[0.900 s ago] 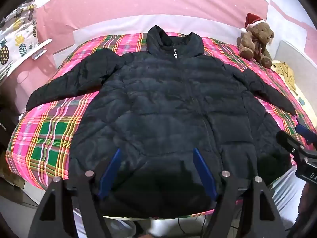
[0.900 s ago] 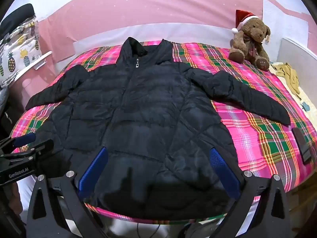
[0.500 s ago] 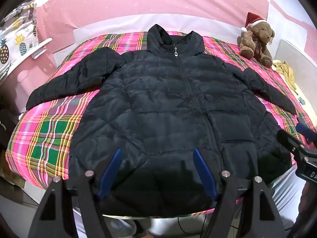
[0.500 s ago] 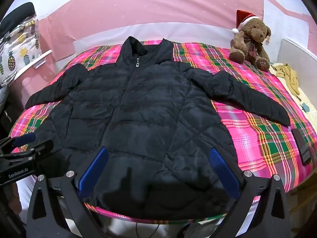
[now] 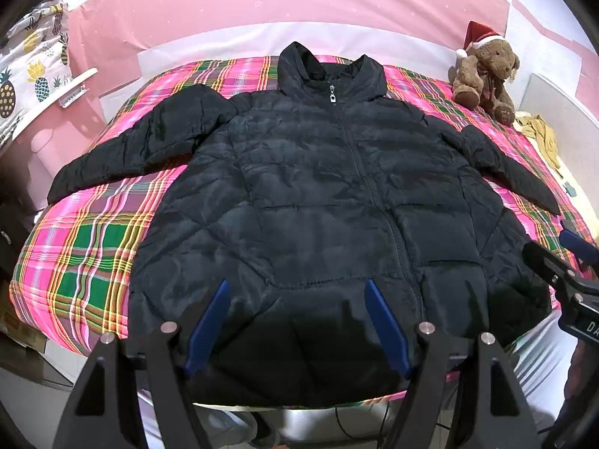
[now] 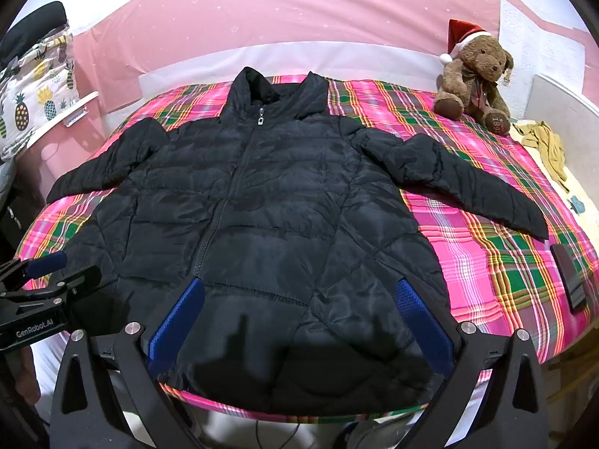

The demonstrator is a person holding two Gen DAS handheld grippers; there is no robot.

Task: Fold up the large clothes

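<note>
A black quilted jacket (image 5: 318,194) (image 6: 262,217) lies flat and zipped on a pink plaid bed, collar at the far side, both sleeves spread outward. My left gripper (image 5: 295,299) hovers open above the jacket's hem near the front edge, nothing between its blue pads. My right gripper (image 6: 299,299) also stands open over the hem, its pads wide apart and empty. Each gripper shows at the edge of the other's view: the right one (image 5: 561,262) beyond the jacket's right side, the left one (image 6: 45,273) at its left side.
The bed's plaid cover (image 6: 486,262) lies bare to the right of the jacket. A brown teddy bear with a Santa hat (image 6: 471,75) sits at the far right corner. A dark phone-like slab (image 6: 569,277) rests near the right edge. Yellow cloth (image 6: 543,142) lies beyond the bed. Pineapple-print fabric (image 5: 30,75) hangs at left.
Both views have shifted only slightly; the jacket lies unmoved and both grippers stay open.
</note>
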